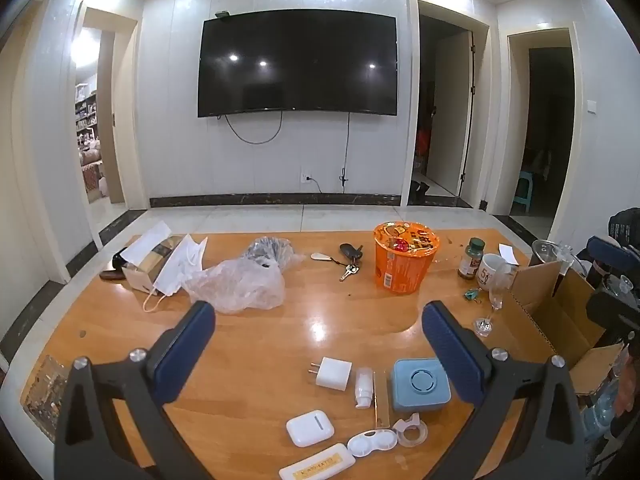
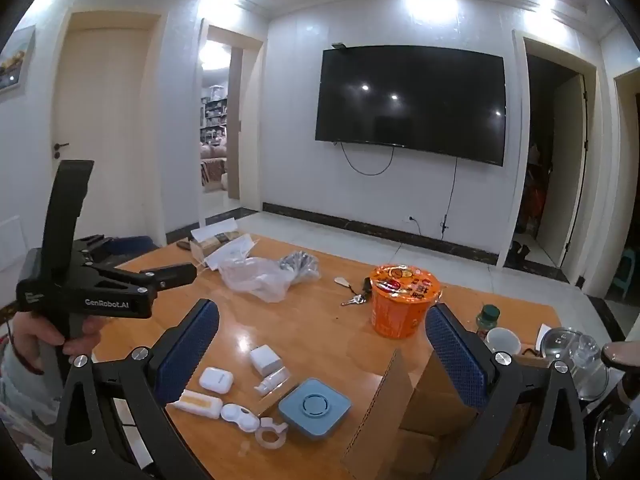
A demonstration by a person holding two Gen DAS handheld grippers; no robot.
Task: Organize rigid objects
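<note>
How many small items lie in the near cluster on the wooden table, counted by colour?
White: 5, namely charger, small bottle, earbud case, lens case, labelled flat case
Blue: 1, square box
Clear: 1, tape dispenser
Total: 7

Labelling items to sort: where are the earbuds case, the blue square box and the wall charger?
earbuds case (image 1: 310,428), left wrist view, lid top.
blue square box (image 1: 420,384), left wrist view, top face.
wall charger (image 1: 334,373), left wrist view, white body.
</note>
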